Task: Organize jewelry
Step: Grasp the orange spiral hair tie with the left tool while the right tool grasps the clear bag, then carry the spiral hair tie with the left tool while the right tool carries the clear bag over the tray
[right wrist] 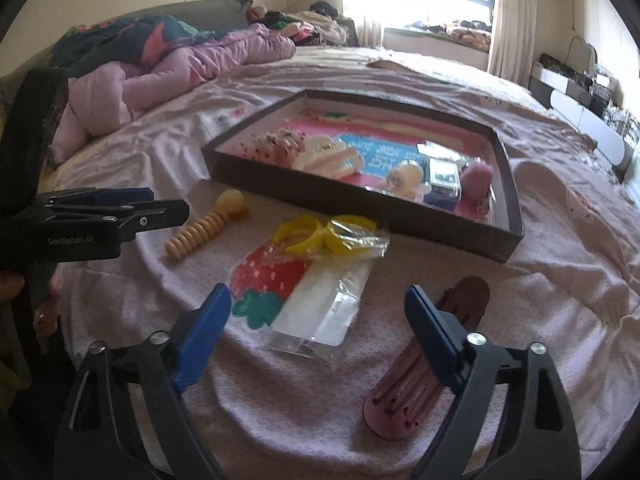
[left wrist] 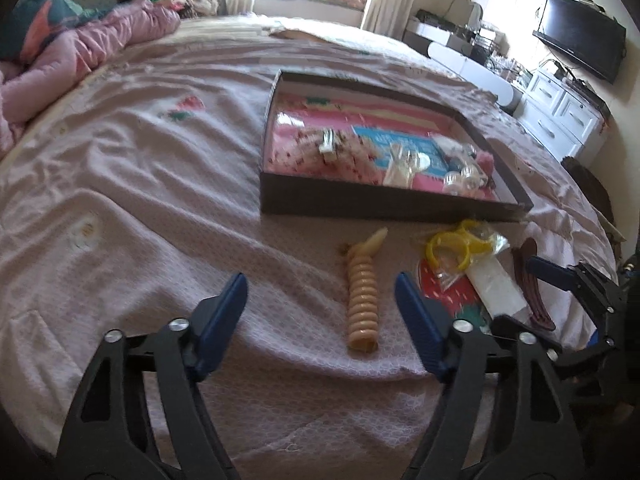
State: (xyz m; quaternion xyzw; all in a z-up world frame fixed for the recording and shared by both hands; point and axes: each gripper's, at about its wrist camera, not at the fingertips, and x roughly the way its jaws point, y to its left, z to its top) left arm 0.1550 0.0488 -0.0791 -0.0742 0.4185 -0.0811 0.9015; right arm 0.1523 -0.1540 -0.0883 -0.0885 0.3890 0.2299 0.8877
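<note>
Blue-padded left gripper [left wrist: 320, 300] hangs over the pink bedspread [left wrist: 140, 184] with its jaws parted about halfway, nothing between the pads, nothing touched. Just past them at 12 o'clock lies a beige spiral hair clip [left wrist: 362, 296], clear of both fingers. Right gripper [right wrist: 318, 312] is spread wider, also gripping nothing; its right pad [right wrist: 430, 332] overlaps a maroon comb clip [right wrist: 420, 364] in that view, can't tell if they touch. At 12 o'clock from it sits a clear packet with a strawberry card [right wrist: 304, 296], and yellow rings in plastic [right wrist: 332, 236] just beyond. Further at 12–1 o'clock is the dark shallow box [right wrist: 360, 200] with hair clips and small bits inside. The left tool's side reads "GenRobot.AI" [right wrist: 70, 241]. Blue print in the box is too blurred to read.
</note>
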